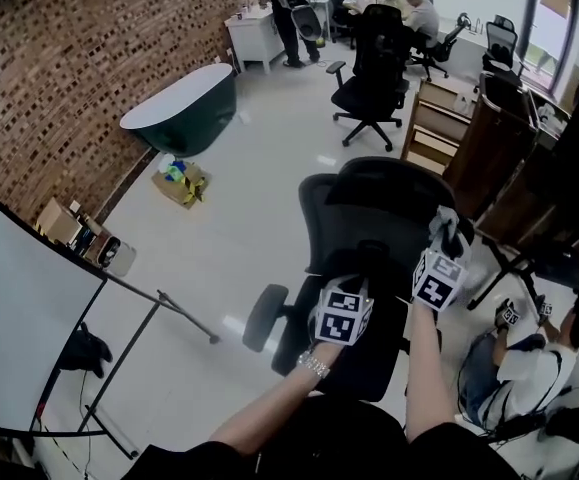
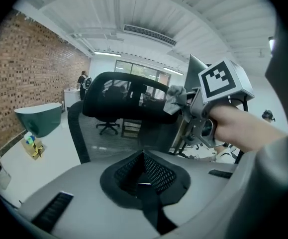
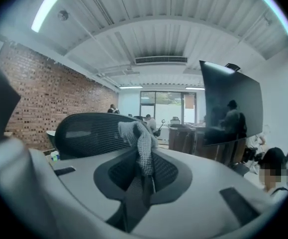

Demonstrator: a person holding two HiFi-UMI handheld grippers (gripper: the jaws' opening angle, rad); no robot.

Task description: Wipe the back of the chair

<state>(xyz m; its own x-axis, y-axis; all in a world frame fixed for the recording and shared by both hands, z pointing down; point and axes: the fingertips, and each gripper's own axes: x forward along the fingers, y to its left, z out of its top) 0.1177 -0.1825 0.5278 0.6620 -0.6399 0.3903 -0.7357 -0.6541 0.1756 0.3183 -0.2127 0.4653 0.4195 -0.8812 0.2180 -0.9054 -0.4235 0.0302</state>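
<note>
The black mesh office chair [image 1: 369, 218] stands right in front of me, its back facing me. My right gripper [image 1: 447, 243] is at the top right edge of the chair back, shut on a grey cloth [image 1: 451, 228]. In the right gripper view the cloth [image 3: 140, 138] stands up from the jaws before the chair's mesh back [image 3: 89, 131]. My left gripper [image 1: 351, 286] is lower, at the middle of the chair back; its jaws [image 2: 144, 176] look shut with nothing in them. The left gripper view shows the chair's top bar [image 2: 119, 101] and the right gripper's cloth [image 2: 175, 97].
A second black chair [image 1: 374, 68] and a wooden drawer unit [image 1: 431, 128] stand behind. A dark green tub [image 1: 184, 108] sits by the brick wall, a whiteboard on a stand [image 1: 19, 318] at the left. A person [image 1: 529, 363] crouches at the lower right.
</note>
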